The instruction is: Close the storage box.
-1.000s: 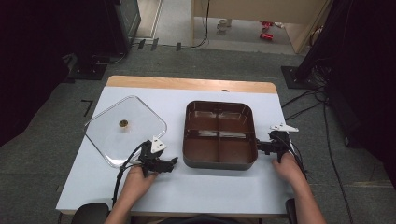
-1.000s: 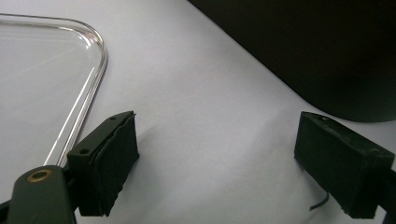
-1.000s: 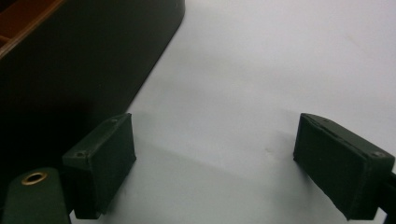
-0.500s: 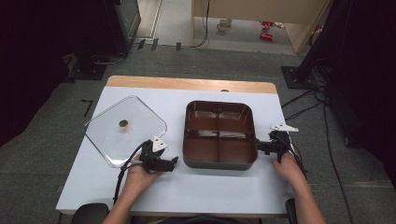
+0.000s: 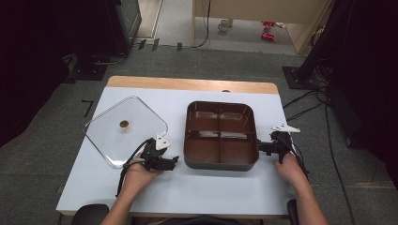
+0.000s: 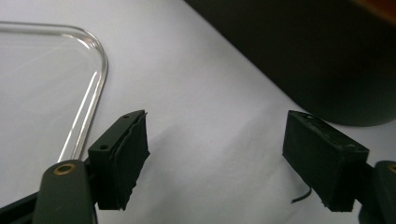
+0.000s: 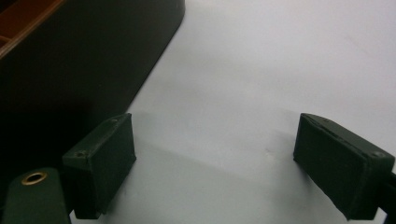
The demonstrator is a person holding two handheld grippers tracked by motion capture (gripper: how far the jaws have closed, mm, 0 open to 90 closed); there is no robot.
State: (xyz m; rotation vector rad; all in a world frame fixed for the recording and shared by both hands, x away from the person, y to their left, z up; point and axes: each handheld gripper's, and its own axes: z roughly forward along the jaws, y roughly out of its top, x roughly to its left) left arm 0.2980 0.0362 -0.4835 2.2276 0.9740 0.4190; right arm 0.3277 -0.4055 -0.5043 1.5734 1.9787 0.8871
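A dark brown tray [image 5: 220,164] with four compartments stands in the middle of the white table [image 5: 187,192]. A clear square lid [image 5: 112,140] with a small round knob [image 5: 124,123] lies flat to its left. My left gripper [image 5: 174,162] rests on the table between lid and tray, pointing at the tray's left wall. Its jaws have just been closing but stand open, with nothing between them [image 6: 217,154]; the lid's rim [image 6: 88,102] is to their left and the tray wall [image 6: 327,60] lies ahead. My right gripper [image 5: 260,147] is open beside the tray's right wall [image 7: 70,70], over bare table [image 7: 215,161].
A bare wooden strip [image 5: 187,84] runs along the table's far edge. Black stands and cables [image 5: 309,101] sit on the grey floor to the right. White table surface lies in front of the tray, between the person's forearms.
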